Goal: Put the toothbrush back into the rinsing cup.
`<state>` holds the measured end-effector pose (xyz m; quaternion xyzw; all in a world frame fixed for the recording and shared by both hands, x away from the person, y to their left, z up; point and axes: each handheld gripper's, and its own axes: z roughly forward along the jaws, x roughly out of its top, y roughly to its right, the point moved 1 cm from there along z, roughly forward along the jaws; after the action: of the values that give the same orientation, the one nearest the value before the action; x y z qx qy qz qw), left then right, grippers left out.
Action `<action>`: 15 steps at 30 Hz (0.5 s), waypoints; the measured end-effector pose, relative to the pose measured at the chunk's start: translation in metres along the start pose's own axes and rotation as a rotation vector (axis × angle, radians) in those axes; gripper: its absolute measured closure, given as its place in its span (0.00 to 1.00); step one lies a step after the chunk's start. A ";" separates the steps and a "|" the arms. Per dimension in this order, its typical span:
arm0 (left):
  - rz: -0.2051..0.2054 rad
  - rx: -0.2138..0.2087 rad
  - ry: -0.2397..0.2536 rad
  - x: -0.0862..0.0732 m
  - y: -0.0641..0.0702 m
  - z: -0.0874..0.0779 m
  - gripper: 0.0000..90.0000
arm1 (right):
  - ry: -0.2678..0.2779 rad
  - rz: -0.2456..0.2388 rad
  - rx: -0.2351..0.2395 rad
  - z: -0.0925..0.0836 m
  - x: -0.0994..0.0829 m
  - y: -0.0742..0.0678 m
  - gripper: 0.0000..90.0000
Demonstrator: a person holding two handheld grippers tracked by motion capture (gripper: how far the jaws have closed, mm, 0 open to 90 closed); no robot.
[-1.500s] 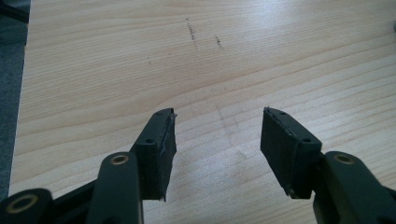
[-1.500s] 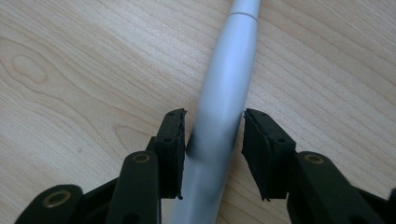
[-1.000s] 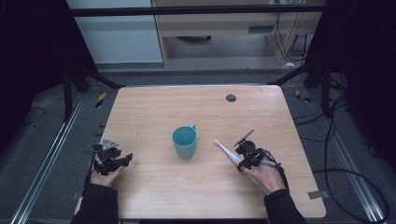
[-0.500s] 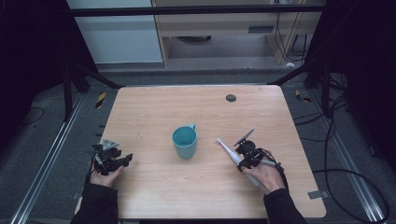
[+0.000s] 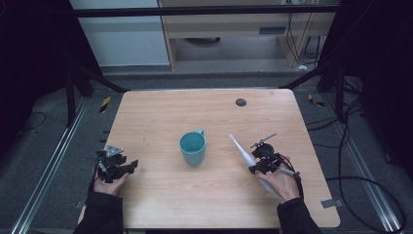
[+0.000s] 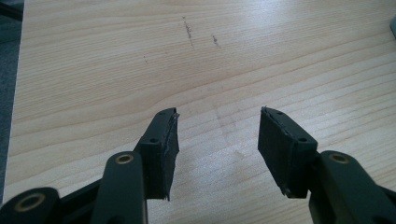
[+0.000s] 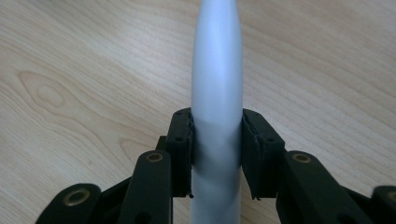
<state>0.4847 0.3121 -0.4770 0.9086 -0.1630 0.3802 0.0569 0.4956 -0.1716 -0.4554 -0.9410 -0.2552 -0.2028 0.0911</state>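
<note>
From high up, the teal cup [image 5: 193, 147] sits mid-frame on the counter [image 5: 160, 112], the white toothbrush [image 5: 242, 150] just right of it.

The left gripper [image 6: 217, 140] view shows its jaws apart with nothing between, having just closed a little.

The right gripper [image 7: 216, 140] view shows its pads pinching the toothbrush [image 7: 217, 84] handle.

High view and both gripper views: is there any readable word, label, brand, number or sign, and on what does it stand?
None readable.
Teal cup: no print visible.
White toothbrush, clamped in the right gripper: plain handle, no brand visible.
Left gripper: bare black pads, nothing between them.
Yellow-black striped markers on the floor: stripes, no text.
</note>
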 end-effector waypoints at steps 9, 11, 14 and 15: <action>-0.009 0.004 0.020 0.001 0.000 -0.002 0.53 | 0.159 0.029 0.007 -0.014 -0.001 0.003 0.74; -0.011 0.005 0.022 0.001 0.000 -0.002 0.53 | 0.193 0.037 0.012 -0.018 -0.001 0.005 0.74; -0.016 0.003 0.026 0.001 0.000 -0.002 0.53 | 0.233 0.045 0.008 -0.022 -0.002 0.006 0.74; -0.017 0.001 0.026 0.001 0.000 -0.002 0.53 | 0.245 0.045 0.001 -0.024 -0.002 0.005 0.74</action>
<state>0.4838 0.3127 -0.4752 0.9049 -0.1544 0.3919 0.0616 0.4892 -0.1834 -0.4352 -0.9146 -0.2212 -0.3139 0.1265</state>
